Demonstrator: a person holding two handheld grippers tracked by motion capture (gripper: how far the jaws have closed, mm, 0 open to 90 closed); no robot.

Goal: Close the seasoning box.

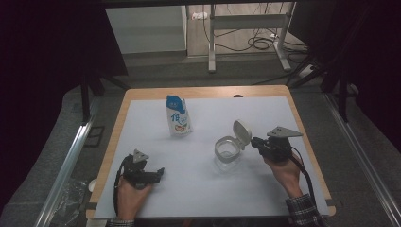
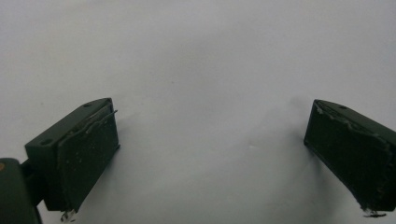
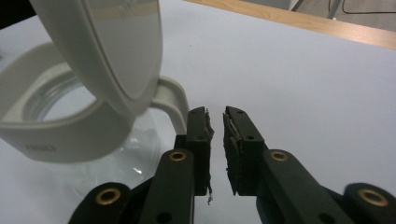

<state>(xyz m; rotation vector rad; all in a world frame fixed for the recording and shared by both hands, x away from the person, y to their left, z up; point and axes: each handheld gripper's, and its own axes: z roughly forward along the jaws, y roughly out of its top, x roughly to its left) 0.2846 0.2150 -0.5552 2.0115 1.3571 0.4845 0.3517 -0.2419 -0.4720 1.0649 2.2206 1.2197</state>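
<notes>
Jar (image 1: 227, 152) right of centre: clear glass w/ white rim & white flip lid (image 1: 241, 134). Pouch (image 1: 178, 116) at far centre: white, blue top, blue lettering, small orange-green print low down. Desk (image 1: 142, 93): light wood edge, pale grey-white mat over it. Both grippers, left (image 1: 160, 172) & right (image 1: 256, 141): black w/ grey top plates; fingers (image 3: 201, 140) dark green-black. Sleeve at near right: dark plaid.

A: What stands on the white sheet (image 1: 283, 156) covering the wooden table (image 1: 142, 94)?

B: A clear jar (image 1: 227, 150) right of centre, its white lid (image 1: 242, 134) flipped up on the right. A blue-and-white pouch (image 1: 178, 116) stands upright farther back, left of centre.

A: And the hands?

B: The right gripper (image 1: 255, 141) points left, its tip just beside the lid. The left gripper (image 1: 161, 171) lies near the front left, well apart from both.
</notes>
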